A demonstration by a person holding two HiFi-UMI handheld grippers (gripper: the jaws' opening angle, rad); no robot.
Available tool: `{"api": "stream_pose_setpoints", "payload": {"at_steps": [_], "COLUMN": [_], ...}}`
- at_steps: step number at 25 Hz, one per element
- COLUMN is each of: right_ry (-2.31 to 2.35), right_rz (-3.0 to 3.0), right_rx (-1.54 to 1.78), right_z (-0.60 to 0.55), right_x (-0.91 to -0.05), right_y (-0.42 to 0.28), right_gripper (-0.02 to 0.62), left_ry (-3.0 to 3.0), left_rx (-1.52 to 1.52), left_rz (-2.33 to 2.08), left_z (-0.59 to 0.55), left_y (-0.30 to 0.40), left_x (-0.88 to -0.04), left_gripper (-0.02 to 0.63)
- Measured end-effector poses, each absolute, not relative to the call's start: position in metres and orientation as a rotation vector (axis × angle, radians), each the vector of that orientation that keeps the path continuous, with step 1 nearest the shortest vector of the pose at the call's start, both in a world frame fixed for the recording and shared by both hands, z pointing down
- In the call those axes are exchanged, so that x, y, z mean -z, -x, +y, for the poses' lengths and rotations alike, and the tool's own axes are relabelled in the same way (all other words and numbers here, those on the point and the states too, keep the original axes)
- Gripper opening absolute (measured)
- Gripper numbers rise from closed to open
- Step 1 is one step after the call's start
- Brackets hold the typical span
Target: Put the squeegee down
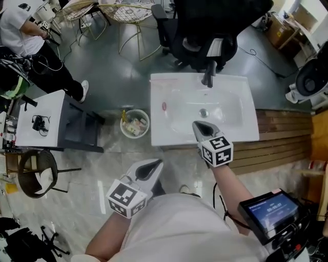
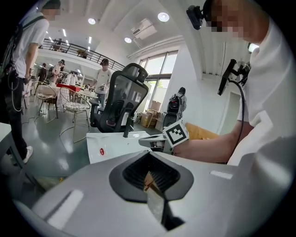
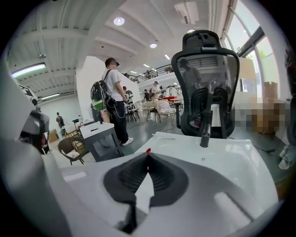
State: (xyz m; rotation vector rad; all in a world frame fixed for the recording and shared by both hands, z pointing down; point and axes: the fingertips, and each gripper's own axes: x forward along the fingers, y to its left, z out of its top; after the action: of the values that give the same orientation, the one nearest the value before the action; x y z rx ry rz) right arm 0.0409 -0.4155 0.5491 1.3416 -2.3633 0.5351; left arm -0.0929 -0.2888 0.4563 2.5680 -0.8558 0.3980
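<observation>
a: while both tongs hang in the lower half of the head view, what is that white block at the centre?
b: a white sink (image 1: 236,102), seen from above. a dark faucet (image 1: 208,77) stands at its top edge and the drain (image 1: 203,112) sits in the middle of the basin.
a: and the squeegee?
b: i cannot pick it out for sure. one small red thing (image 1: 164,106) lies on the sink's left rim, too small to name.
a: the tongs, then?
b: the left gripper (image 1: 156,164) is at lower centre, over pale floor (image 1: 92,174), jaws pressed together with nothing between them. the right gripper (image 1: 197,124) is over the sink's lower edge, jaws likewise closed tip to tip and empty.
a: what surrounds the sink?
b: just left of it, a round waste bin (image 1: 135,123) with scraps inside. further left a white side table (image 1: 51,102), and below that a wicker chair (image 1: 31,171). right of the sink, a slatted wooden platform (image 1: 284,138). above it, a black office chair (image 1: 205,30), with wire chairs (image 1: 128,13) at the top, left of centre.
a: the floor?
b: glossy grey-green in the upper half, pale stone in the lower.
a: anyone about?
b: a person (image 1: 20,36) in a white top and dark trousers at upper left. in the right gripper view a second person (image 3: 111,97), wearing a backpack, stands left of centre, under a high ceiling (image 3: 92,28) with round lights (image 3: 119,21).
</observation>
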Motion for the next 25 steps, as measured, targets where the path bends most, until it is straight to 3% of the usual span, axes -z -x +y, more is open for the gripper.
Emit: {"api": "stream_pose_setpoints", "payload": {"at_steps": [25], "right_ry": [-1.067], "right_rz": [-2.568], "right_rx": [-0.346], "right_z": [-0.222], "right_x": [-0.463], "right_y": [-0.090], "right_gripper": [0.002], "left_ry": [-2.536], "left_rx": [-0.386], "left_rz": [-1.007], "left_z": [-0.164], "left_y": [0.043], "left_x": [-0.440], "left_gripper": [0.008]}}
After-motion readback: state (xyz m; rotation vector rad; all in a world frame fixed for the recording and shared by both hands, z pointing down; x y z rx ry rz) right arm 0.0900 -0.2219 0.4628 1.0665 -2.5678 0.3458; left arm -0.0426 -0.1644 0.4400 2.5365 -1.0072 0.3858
